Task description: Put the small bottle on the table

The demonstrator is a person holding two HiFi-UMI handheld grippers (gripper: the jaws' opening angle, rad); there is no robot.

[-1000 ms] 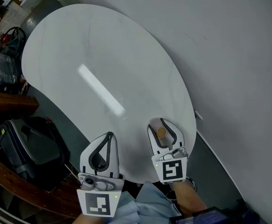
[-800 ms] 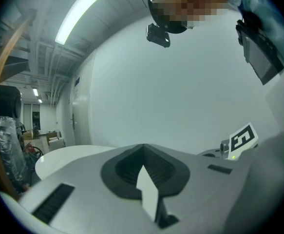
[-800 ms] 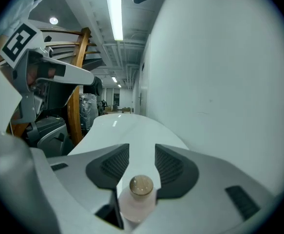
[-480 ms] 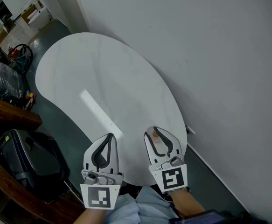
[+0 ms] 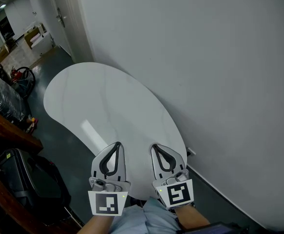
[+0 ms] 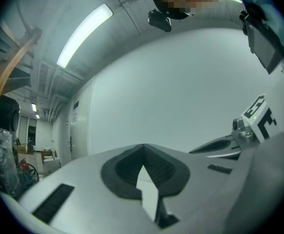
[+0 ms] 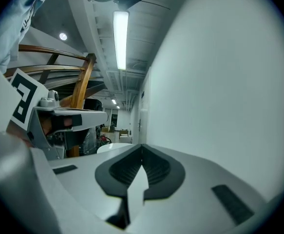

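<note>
Gone from right gripper since a second ago: bottle. Notes it and left gripper both closed on nothing, raised over near table edge, tilted toward wall, probably clearing after release. Cannot find bottle in any view.

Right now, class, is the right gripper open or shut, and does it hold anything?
The right gripper is shut and empty: in its own view the jaws meet, nothing between them.
</note>
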